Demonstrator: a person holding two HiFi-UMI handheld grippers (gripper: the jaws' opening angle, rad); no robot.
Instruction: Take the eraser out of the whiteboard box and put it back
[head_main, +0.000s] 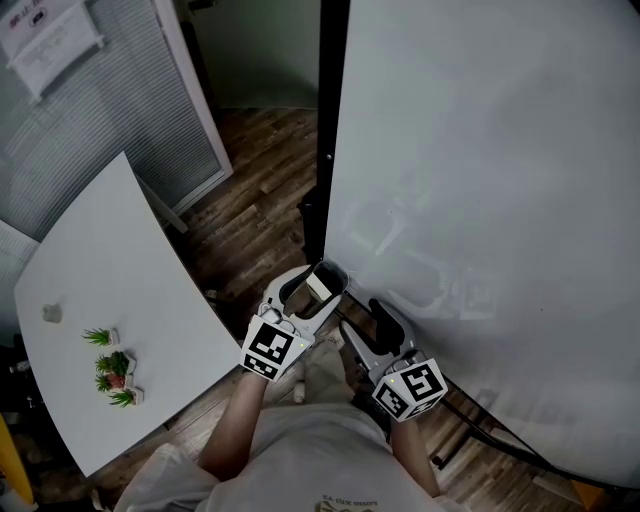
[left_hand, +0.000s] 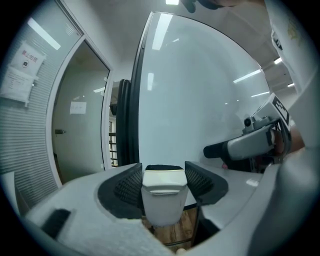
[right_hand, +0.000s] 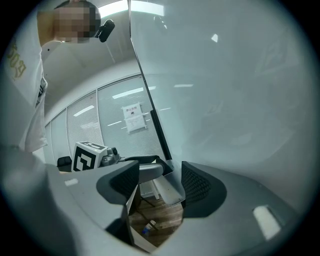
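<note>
My left gripper (head_main: 315, 285) is shut on a white eraser (head_main: 319, 287) close to the left edge of the whiteboard (head_main: 480, 150). In the left gripper view the eraser (left_hand: 162, 197) fills the gap between both ribbed pads, with its dark felt side facing away. My right gripper (head_main: 365, 322) hangs just to the right, near the board's lower part, open with nothing between its jaws (right_hand: 160, 182). Past its tips I see the left gripper's marker cube (right_hand: 87, 156) and a pale box-shaped piece (right_hand: 167, 189); whether this is the whiteboard box I cannot tell.
A white table (head_main: 110, 270) stands to the left, with small green plants (head_main: 112, 365) on it. Wooden floor (head_main: 250, 200) runs between the table and the board's dark frame (head_main: 330, 120). Blinds and a door frame (head_main: 190, 90) lie beyond.
</note>
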